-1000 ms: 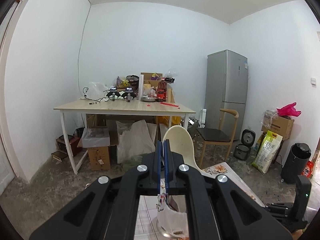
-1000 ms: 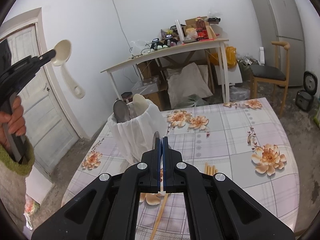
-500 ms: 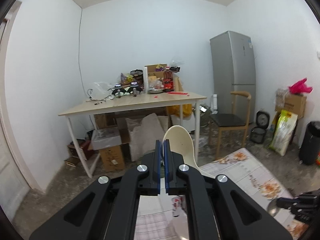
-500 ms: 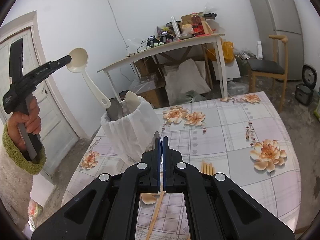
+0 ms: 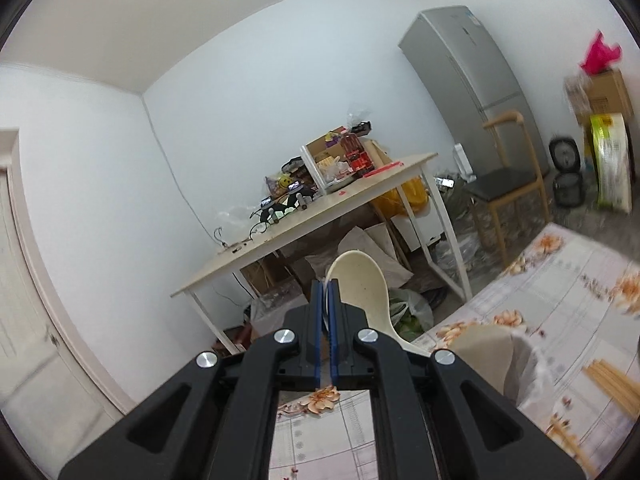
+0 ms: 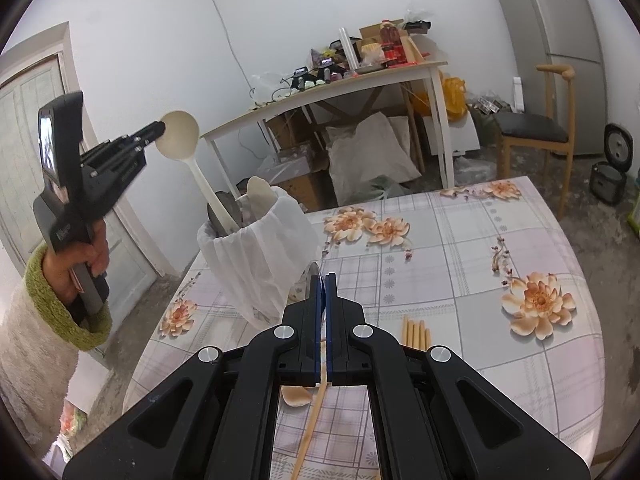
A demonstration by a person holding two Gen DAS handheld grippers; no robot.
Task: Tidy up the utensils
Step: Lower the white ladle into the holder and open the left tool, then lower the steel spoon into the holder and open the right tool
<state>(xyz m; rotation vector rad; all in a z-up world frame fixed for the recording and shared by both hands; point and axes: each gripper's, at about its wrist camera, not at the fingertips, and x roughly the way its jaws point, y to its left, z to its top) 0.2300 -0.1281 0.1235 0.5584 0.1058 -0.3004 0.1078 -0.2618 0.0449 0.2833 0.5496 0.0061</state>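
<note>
Nearest in the right wrist view, the right gripper [image 6: 323, 280] has its jaws pressed together on the rim of a thin metal utensil, of which only an edge shows above the fingertips. Below it on the table [image 6: 460, 264] lie a wooden spoon [image 6: 297, 394], one loose chopstick and, just to the right, a bundle of chopsticks [image 6: 416, 330]; these are not yet sorted.

Further off, left of centre, stands the utensil holder [image 6: 256, 256], wrapped in white plastic, with a metal spoon and a pale utensil already upright inside.

At far left, the left gripper [image 6: 159, 130] pinches the cream ladle [image 6: 182, 140] by the bowl rim, jaws pressed tight. The handle hangs down to the right, and its tip sits at the holder's mouth.

Step in hand, by judgement: seating the ladle in the holder.
- Lower steadily so the handle slides between the utensils already inside.
- Keep the handle clear of the loose plastic at the rim; a snag could tip the holder.
- Release only once the handle bears on the bottom.
- Hold the right gripper still and clear.
</note>
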